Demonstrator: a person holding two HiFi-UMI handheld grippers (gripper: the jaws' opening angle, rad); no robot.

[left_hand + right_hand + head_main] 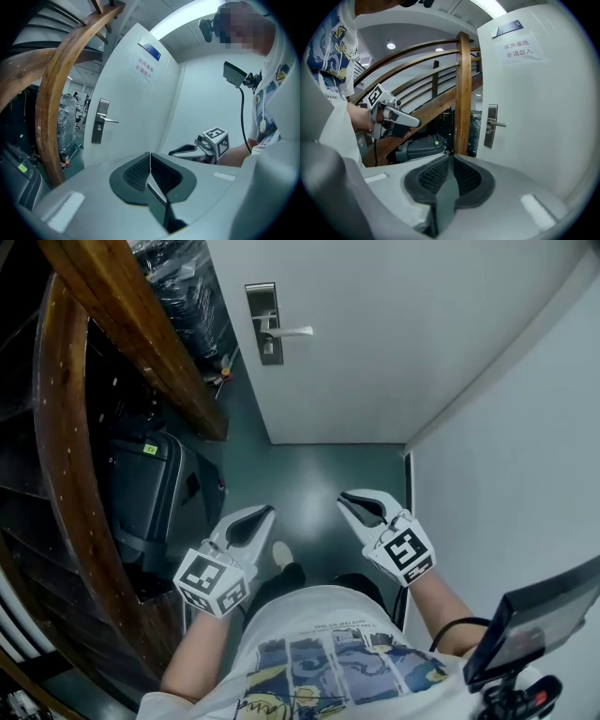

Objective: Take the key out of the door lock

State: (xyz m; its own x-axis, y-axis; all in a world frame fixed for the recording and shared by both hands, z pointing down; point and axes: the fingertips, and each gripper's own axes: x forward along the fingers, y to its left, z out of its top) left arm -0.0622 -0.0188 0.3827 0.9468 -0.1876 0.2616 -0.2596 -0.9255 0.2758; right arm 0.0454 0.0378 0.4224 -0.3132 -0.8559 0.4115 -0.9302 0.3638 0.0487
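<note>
The white door is closed, far ahead of both grippers. Its metal lock plate carries a lever handle. The plate also shows in the left gripper view and in the right gripper view. The key is too small to make out in any view. My left gripper is held low at the left, jaws together and empty. My right gripper is level with it at the right, also closed on nothing. Neither touches the door.
A curved wooden stair rail runs along the left, with a black suitcase and plastic-wrapped goods behind it. A white wall closes the right side. A paper sign hangs on the door. The floor is dark green.
</note>
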